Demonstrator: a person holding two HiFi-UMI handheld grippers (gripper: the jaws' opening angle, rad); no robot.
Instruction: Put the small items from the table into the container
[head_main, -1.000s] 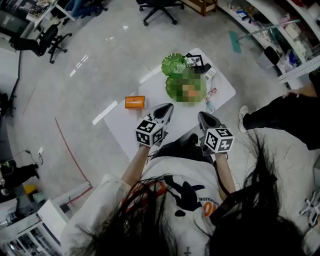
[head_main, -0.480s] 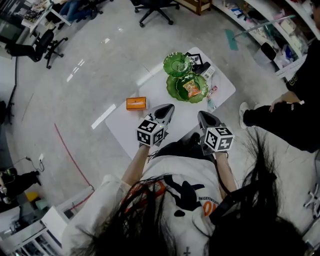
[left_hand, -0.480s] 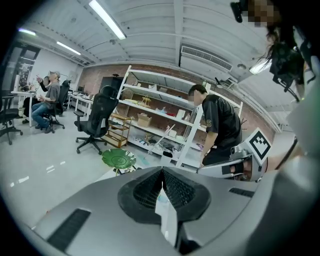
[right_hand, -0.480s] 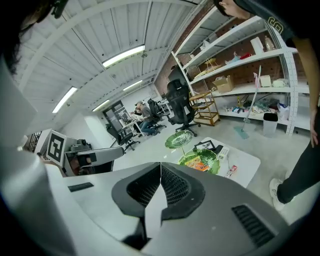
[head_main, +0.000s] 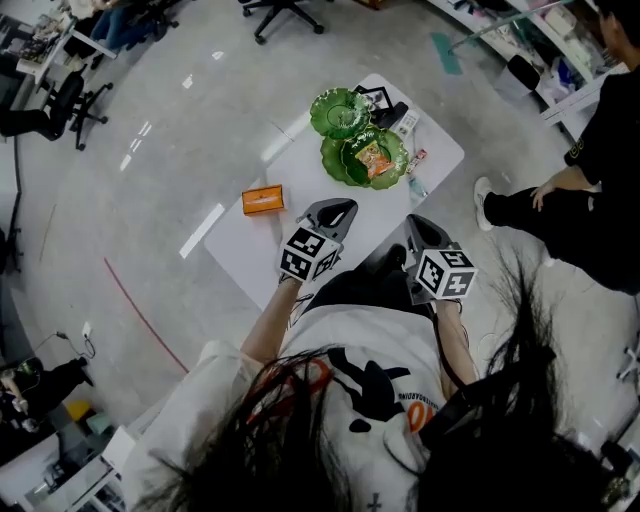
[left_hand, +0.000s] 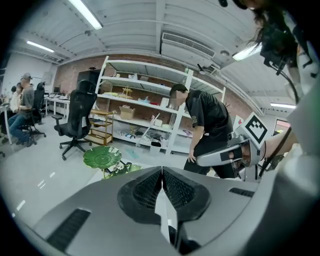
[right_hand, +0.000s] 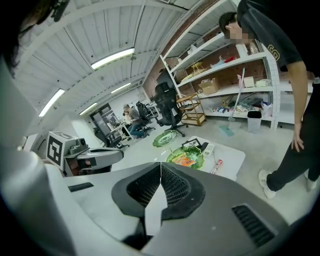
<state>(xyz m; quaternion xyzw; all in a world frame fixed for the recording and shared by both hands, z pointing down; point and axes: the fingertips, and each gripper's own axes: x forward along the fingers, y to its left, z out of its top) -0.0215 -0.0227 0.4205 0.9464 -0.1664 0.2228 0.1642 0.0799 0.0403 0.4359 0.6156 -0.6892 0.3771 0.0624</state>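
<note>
On the white table (head_main: 300, 235) stand two green leaf-shaped dishes (head_main: 340, 111) (right_hand: 165, 138); the nearer one (head_main: 372, 160) (right_hand: 184, 156) holds an orange packet (head_main: 375, 158). An orange box (head_main: 262, 200) lies at the table's left. A tube (head_main: 418, 160) (right_hand: 218, 165) and a small bottle (head_main: 418, 187) lie near the right edge. My left gripper (head_main: 338, 207) (left_hand: 162, 169) is shut and holds nothing, over the table's near part. My right gripper (head_main: 421, 222) (right_hand: 160, 164) is also shut and holds nothing, near the front right edge.
A black object (head_main: 390, 115) and a white one (head_main: 405, 123) lie behind the dishes. A person in black (head_main: 590, 190) (left_hand: 205, 120) stands right of the table. Office chairs (left_hand: 75, 120) and shelving (left_hand: 145, 110) stand farther off on the grey floor.
Both grippers have shifted slightly over the table's near edge, and the left one has rolled. The person in black has come closer on the right.
</note>
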